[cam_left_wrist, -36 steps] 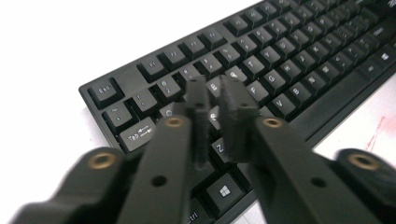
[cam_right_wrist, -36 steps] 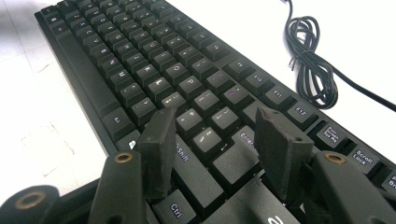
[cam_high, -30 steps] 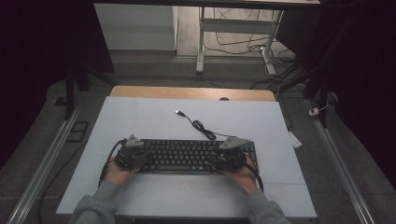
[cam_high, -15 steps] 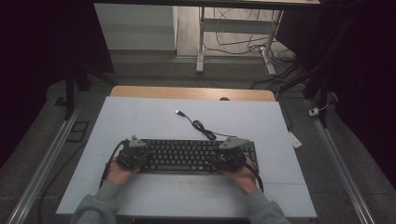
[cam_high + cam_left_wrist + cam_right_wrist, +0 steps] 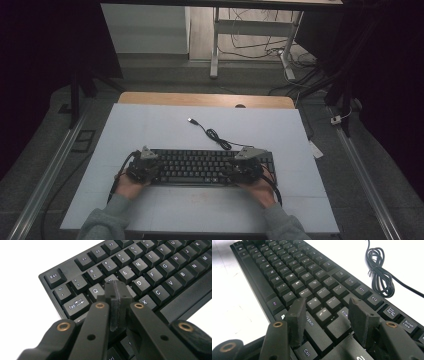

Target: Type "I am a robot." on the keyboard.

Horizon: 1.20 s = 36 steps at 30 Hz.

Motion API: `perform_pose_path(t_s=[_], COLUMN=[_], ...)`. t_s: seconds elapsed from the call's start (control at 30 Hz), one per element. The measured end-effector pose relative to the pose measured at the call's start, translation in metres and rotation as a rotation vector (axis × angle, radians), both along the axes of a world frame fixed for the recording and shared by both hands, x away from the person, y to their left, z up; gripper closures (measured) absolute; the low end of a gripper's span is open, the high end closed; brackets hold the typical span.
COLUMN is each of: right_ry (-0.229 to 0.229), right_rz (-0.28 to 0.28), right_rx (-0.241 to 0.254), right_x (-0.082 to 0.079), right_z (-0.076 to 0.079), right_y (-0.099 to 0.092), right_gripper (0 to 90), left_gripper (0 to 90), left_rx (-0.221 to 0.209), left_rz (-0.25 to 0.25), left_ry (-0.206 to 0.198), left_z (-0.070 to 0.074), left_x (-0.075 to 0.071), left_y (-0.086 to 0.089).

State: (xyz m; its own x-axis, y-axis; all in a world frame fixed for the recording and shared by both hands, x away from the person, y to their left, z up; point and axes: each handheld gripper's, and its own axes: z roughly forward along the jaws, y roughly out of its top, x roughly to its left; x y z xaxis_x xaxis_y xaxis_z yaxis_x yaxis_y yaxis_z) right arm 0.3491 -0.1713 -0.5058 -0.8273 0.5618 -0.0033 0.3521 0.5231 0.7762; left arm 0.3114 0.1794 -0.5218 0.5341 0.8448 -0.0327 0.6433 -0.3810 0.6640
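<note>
A black keyboard (image 5: 197, 166) lies flat on the white table (image 5: 165, 125), its cable (image 5: 216, 135) trailing toward the far side and ending in a USB plug (image 5: 192, 120). My left gripper (image 5: 144, 167) hovers over the keyboard's left end. In the left gripper view its jaws are pressed together with nothing between them, tips (image 5: 117, 291) over the W and S keys of the keyboard (image 5: 150, 272). My right gripper (image 5: 244, 167) is at the keyboard's right end. In the right gripper view its jaws stand apart (image 5: 329, 311) above the Shift and Enter keys of the keyboard (image 5: 294, 270), holding nothing.
The coiled cable (image 5: 379, 272) rests on the table just beyond the keyboard's far edge. A wooden strip (image 5: 205, 100) borders the table's far side. Metal rails (image 5: 45, 175) run along both sides on the floor, and desk legs with cables (image 5: 250, 35) stand behind.
</note>
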Motion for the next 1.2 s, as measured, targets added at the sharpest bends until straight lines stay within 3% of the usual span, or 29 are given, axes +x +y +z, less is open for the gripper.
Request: perform_pose_path(t_s=[0.3, 0.57, 0.77, 1.2], right_ry=[-0.002, -0.005, -0.005, -0.007], right_rz=[-0.004, -0.004, -0.005, -0.007], right_rx=[0.002, 0.002, -0.001, -0.002], right_x=[0.000, 0.001, 0.000, 0.001], right_z=[0.000, 0.000, 0.000, 0.000], right_y=[-0.001, -0.001, -0.001, -0.001], right_gripper=[48.7, 48.4, 48.1, 47.8], left_gripper=[88.1, 57.3, 49.5, 46.5], left_rx=[-0.095, -0.167, -0.176, -0.192], left_rz=[0.012, 0.055, 0.048, 0.017], left_ry=[-0.059, -0.073, -0.076, -0.074], left_z=[0.015, 0.019, 0.022, 0.026], left_x=[-0.005, -0.005, -0.006, -0.009], left_y=[0.008, 0.020, 0.019, 0.015])
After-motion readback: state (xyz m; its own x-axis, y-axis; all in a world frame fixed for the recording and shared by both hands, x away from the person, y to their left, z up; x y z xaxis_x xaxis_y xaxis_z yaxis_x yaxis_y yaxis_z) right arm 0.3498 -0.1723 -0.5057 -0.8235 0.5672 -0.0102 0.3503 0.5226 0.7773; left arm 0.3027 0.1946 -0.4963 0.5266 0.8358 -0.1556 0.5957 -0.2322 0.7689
